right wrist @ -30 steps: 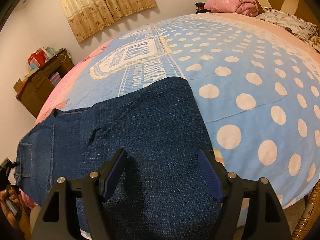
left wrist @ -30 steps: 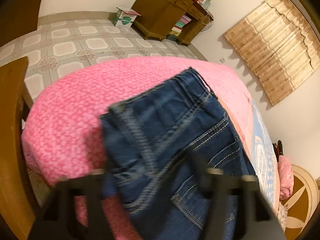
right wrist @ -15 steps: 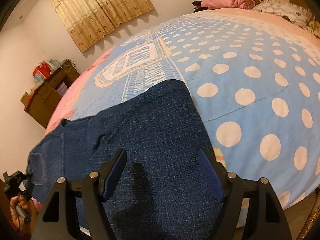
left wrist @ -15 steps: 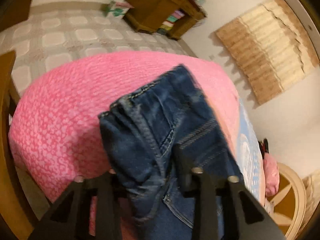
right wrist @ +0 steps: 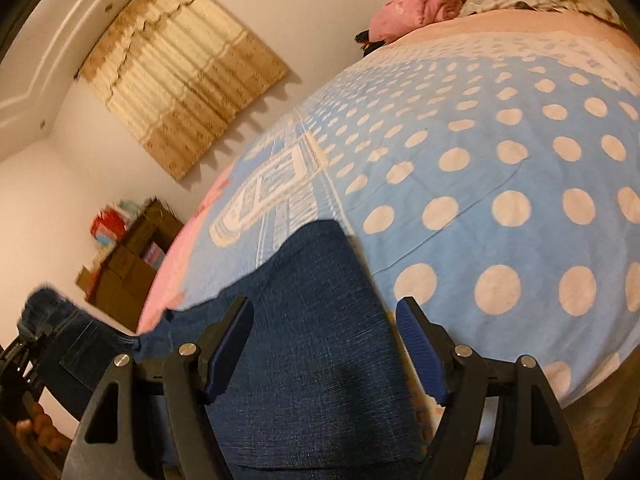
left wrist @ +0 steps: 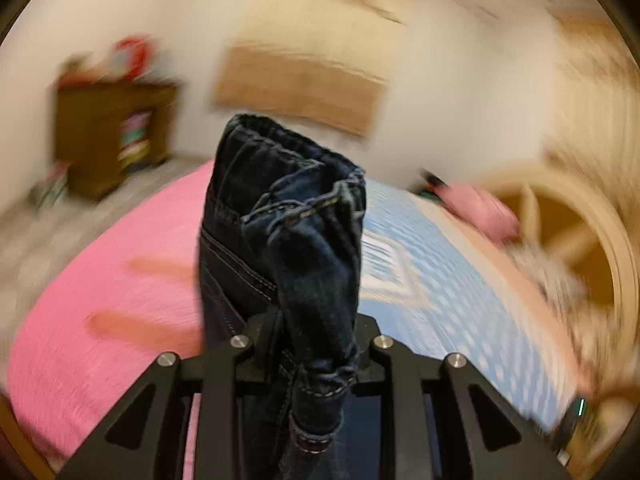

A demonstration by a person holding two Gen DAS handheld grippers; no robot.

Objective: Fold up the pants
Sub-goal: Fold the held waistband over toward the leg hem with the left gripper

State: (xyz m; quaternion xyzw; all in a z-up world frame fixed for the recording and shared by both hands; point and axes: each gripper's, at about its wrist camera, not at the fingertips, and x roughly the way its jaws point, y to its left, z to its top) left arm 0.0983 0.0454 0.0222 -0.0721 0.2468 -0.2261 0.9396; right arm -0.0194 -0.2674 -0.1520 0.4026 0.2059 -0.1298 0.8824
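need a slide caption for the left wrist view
Left gripper clamped on the bunched waistband of dark jeans, lifted above the pink bedspread.

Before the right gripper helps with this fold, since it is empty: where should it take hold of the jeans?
Probably the far leg end of the jeans, approached low from the polka-dot side. That edge lies flat and free on the blue blanket, while the left gripper already holds the bunched waistband. The right gripper stands open.

The left gripper has just closed on the waistband of the jeans and swings up off the pink blanket, bunched denim now standing lifted above the bed.
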